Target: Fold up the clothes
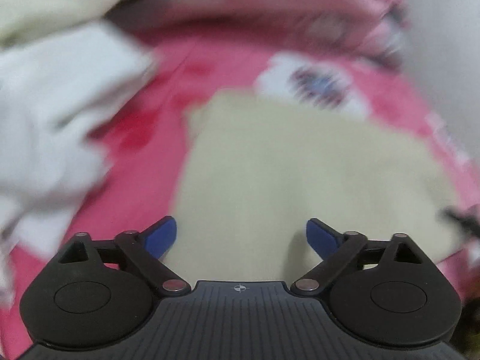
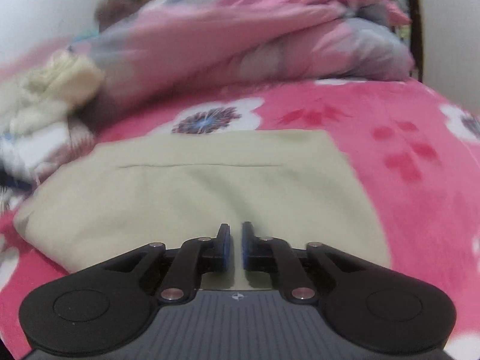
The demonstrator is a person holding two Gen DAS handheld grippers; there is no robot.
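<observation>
We are treating the beige garment (image 2: 195, 198) as soft and limp; we are judging its edge the best hold. The left gripper (image 1: 241, 237) is standing spread and empty, the right gripper (image 2: 236, 247) nearly pressed together, pinching nothing.

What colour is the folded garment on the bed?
Pale beige, plain: folded garment, clearest in the right wrist view.

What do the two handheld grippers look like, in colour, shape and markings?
Both look alike. The left gripper and right gripper have black linkage arms with silver pivot pins, rounded black housings, a ribbed dark grey body bearing a small crosshair mark, and blue-padded fingers. No cables or sleeves show.
</observation>
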